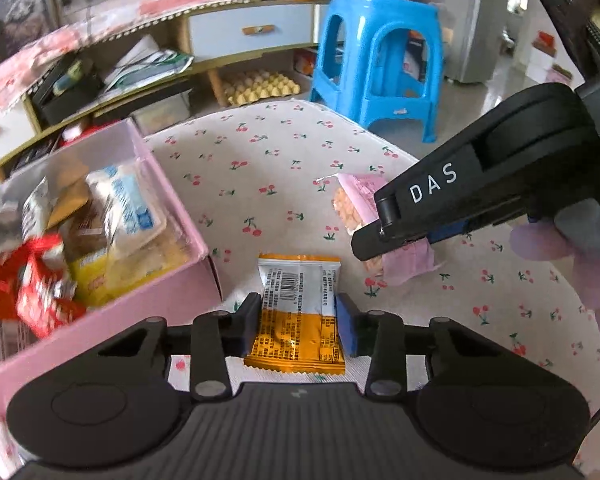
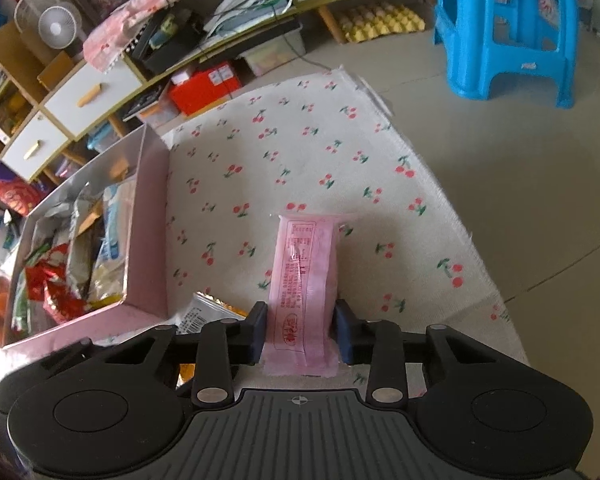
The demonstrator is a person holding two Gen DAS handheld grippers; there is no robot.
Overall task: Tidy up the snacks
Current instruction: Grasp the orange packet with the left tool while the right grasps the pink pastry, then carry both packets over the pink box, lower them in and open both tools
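My left gripper (image 1: 298, 322) is shut on an orange and silver snack packet (image 1: 298, 312) that lies on the cherry-print cloth (image 1: 260, 160). My right gripper (image 2: 301, 330) is shut on a pink wafer packet (image 2: 304, 280); from the left wrist view this gripper (image 1: 384, 236) comes in from the right over that pink packet (image 1: 356, 200). The pink box (image 1: 172, 292) at the left holds several snacks, and it also shows in the right wrist view (image 2: 148, 232). A corner of the orange packet (image 2: 208, 308) lies beside the box.
A blue plastic stool (image 1: 376, 60) stands on the floor beyond the cloth. A low shelf unit (image 1: 228, 32) with drawers, papers and a yellow egg tray (image 1: 264, 86) runs along the back. A small white fan (image 2: 56, 26) sits at the far left.
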